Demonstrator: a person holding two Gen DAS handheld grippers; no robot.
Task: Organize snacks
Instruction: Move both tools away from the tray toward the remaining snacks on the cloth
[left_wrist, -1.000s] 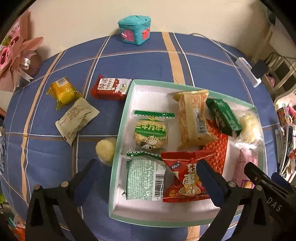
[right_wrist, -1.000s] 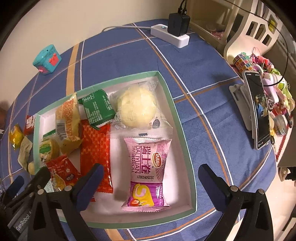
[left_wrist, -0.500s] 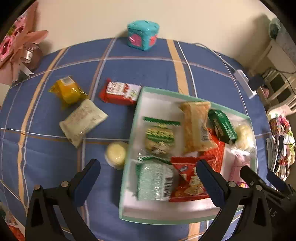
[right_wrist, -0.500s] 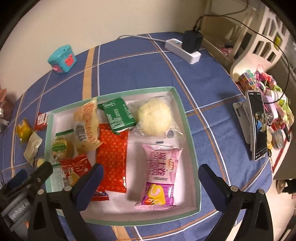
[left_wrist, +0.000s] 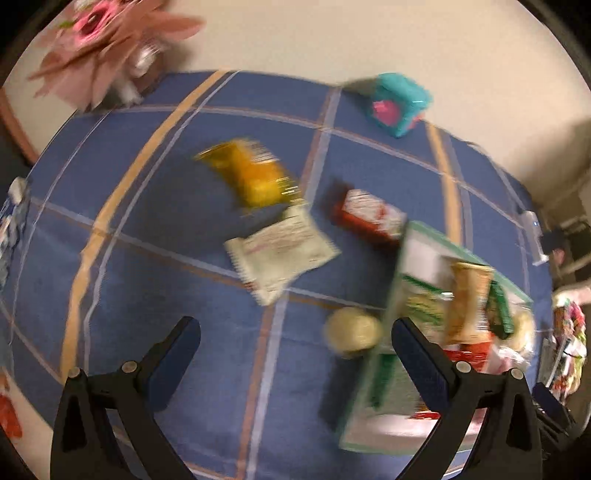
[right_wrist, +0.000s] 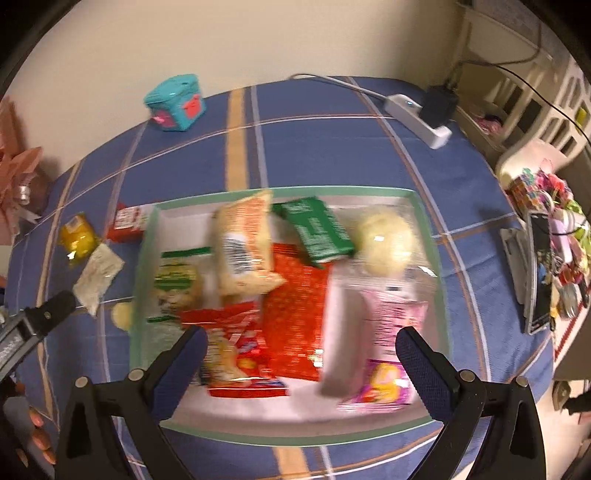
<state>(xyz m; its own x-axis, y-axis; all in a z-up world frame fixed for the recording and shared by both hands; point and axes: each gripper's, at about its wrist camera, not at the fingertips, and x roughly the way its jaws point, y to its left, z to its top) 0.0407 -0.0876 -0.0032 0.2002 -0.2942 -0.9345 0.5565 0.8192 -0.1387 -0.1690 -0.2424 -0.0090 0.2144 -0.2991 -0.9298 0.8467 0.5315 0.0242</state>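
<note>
Left wrist view, blurred w/ motion: the left hand-held gripper (left_wrist: 295, 339) hangs above the desk (left_wrist: 155, 266) w/ jaws wide apart, nothing between them. On the blue plaid cloth lie four loose snacks — a yellow packet (left_wrist: 251, 177), a pale flat sachet (left_wrist: 282, 253) just beside it, a red-and-white packet (left_wrist: 369, 214) near the tray's far left corner, and a round pale snack (left_wrist: 352, 332) touching or nearly touching the tray's left wall. The tray (left_wrist: 397, 273) sits toward the desk's right side. A teal box (left_wrist: 399, 103) stands at the far edge, pink flowers (left_wrist: 107, 48) at the far left corner.

Right wrist view: the right hand-held gripper (right_wrist: 297, 354) is also spread open & empty, above the tray's (right_wrist: 430, 240) near half. Inside the tray: green packet (right_wrist: 317, 230), round bun in clear wrap (right_wrist: 386, 240), pink packet (right_wrist: 388, 354), red packet (right_wrist: 295, 314), orange-tan packet (right_wrist: 245, 247) — partly overlapping. A power strip (right_wrist: 417, 120) lies at the desk's far right edge.
</note>
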